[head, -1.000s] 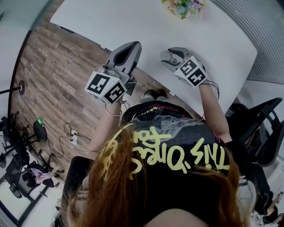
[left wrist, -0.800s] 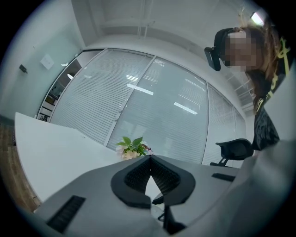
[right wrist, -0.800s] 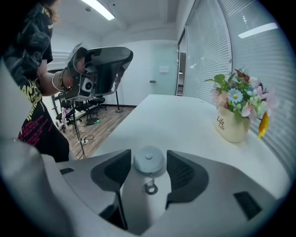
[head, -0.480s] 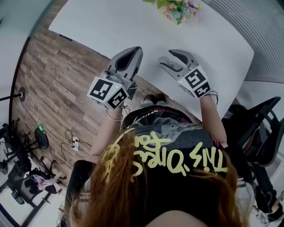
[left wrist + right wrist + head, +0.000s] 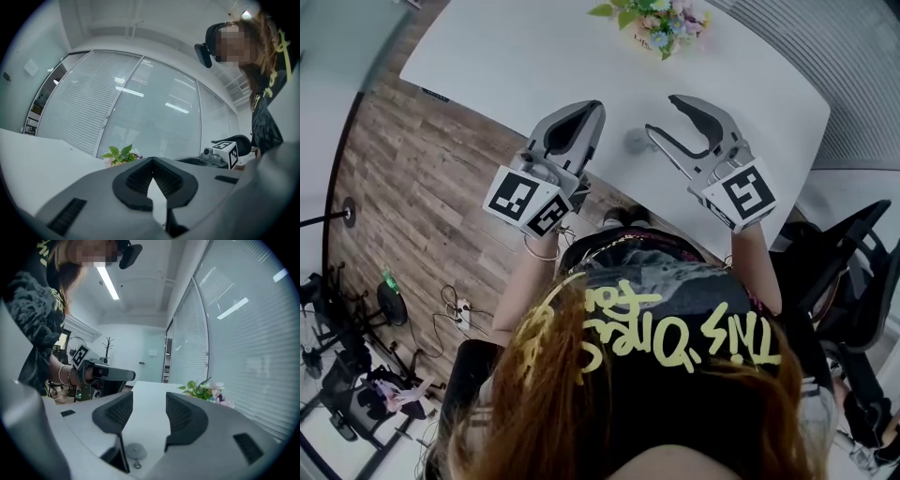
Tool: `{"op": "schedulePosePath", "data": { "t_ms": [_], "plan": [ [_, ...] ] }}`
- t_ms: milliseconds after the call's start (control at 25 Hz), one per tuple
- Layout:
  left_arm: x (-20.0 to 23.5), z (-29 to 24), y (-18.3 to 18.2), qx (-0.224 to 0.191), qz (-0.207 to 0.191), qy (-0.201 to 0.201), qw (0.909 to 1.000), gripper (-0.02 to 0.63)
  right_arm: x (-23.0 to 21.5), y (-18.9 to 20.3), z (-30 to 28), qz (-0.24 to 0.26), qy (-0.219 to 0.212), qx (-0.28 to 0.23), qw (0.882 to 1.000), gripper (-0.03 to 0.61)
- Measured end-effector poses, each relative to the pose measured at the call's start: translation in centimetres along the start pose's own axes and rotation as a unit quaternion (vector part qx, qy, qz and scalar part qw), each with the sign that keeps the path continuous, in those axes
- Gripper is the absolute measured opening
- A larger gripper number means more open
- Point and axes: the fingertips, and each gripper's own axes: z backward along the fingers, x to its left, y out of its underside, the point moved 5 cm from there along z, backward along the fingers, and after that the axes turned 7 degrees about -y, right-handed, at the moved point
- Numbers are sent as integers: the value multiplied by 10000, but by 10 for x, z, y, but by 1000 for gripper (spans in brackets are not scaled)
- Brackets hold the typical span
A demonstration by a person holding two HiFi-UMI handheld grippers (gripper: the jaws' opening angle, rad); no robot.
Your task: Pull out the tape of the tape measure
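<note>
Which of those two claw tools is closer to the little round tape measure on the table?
Right, it seems. The right gripper hangs open over the tape measure, which shows just below its jaws in the right gripper view. The left gripper, shut, is off to the tape measure's left.

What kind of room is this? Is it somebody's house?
Probably an office or meeting room, not a house: there is a big white table, tall windows covered with blinds, and a black office chair nearby.
</note>
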Motion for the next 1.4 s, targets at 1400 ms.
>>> {"op": "schedulePosePath", "data": {
  "t_ms": [1400],
  "plan": [
    [-40,-20,-26,-254,-520,574,9967,-8,-7,-49,46,209,774,-1024,9915,2]
  ]
}}
